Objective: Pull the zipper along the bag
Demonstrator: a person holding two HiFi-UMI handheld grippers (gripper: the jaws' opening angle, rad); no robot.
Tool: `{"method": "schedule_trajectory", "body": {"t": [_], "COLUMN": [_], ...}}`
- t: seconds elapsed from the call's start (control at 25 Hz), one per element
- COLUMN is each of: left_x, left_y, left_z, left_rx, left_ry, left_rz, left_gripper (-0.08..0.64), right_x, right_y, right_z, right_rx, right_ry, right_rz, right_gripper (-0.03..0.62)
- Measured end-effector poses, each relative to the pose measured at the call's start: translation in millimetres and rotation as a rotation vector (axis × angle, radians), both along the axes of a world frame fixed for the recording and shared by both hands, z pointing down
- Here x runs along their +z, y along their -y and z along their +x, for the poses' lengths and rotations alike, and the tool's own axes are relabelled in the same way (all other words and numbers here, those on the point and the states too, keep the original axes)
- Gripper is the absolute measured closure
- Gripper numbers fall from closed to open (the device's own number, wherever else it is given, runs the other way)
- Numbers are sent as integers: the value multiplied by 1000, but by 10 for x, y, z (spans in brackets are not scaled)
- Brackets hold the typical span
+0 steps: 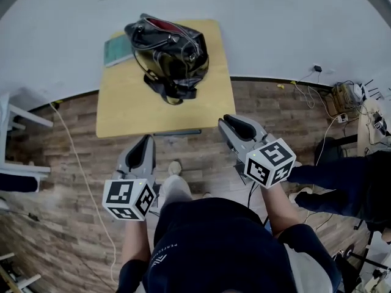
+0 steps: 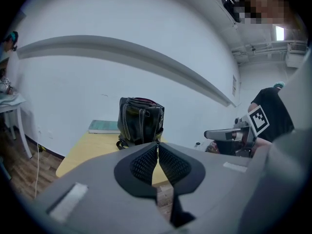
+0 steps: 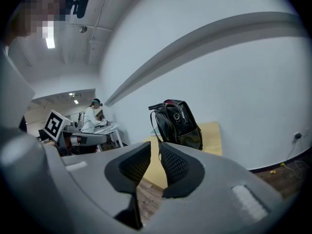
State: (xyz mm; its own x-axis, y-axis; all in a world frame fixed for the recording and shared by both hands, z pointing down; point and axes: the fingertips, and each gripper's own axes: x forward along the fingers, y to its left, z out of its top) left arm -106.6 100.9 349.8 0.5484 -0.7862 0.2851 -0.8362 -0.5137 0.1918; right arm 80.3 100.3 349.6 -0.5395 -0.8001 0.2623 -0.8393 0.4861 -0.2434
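The bag (image 1: 171,54) stands well beyond both grippers, neither of which touches it. Nearest the person, the left gripper (image 1: 146,139) has its jaws together, pad tips meeting with nothing between them; it hangs over the wooden floor (image 1: 73,163) just short of the near edge of the tabletop (image 1: 122,108), pointing toward the table and dipping a little, with the forearm straight behind its marker cube. The right gripper (image 1: 231,121) has its jaws parted by only a narrow slit and is empty. It reaches slightly further, its tips by the near right corner, and is likewise tipped gently down with the forearm angled in from the person's right. On the far half of the tabletop, about midway across, the black glossy bag sits upright. Its long axis runs roughly along the far edge, the right end slanted a little nearer, and its mouth faces up and gapes to show red lining. Its handles flop over the top and a dark strap (image 1: 171,90) trails toward the near edge. The zipper itself is too small to make out. A teal book (image 1: 116,50) lies at the far left corner beside the bag.
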Motion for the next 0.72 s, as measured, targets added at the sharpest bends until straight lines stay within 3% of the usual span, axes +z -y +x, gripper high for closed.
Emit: {"method": "schedule_trajectory", "body": {"t": [0.36,0.72], "left_x": [-61,-70], "left_y": [1018,1698], "left_z": [-359,-417], "left_rx": [124,269], "left_ry": [-6,13], "left_rz": [-7,3], "left_gripper": [512,503], "right_x": [-125,-149], "right_y": [860,1383], "right_z": [-232,-276], "right_rx": [155,307], "right_ry": [16,-8], "right_rz": [10,17], "right_gripper": [500,492]}}
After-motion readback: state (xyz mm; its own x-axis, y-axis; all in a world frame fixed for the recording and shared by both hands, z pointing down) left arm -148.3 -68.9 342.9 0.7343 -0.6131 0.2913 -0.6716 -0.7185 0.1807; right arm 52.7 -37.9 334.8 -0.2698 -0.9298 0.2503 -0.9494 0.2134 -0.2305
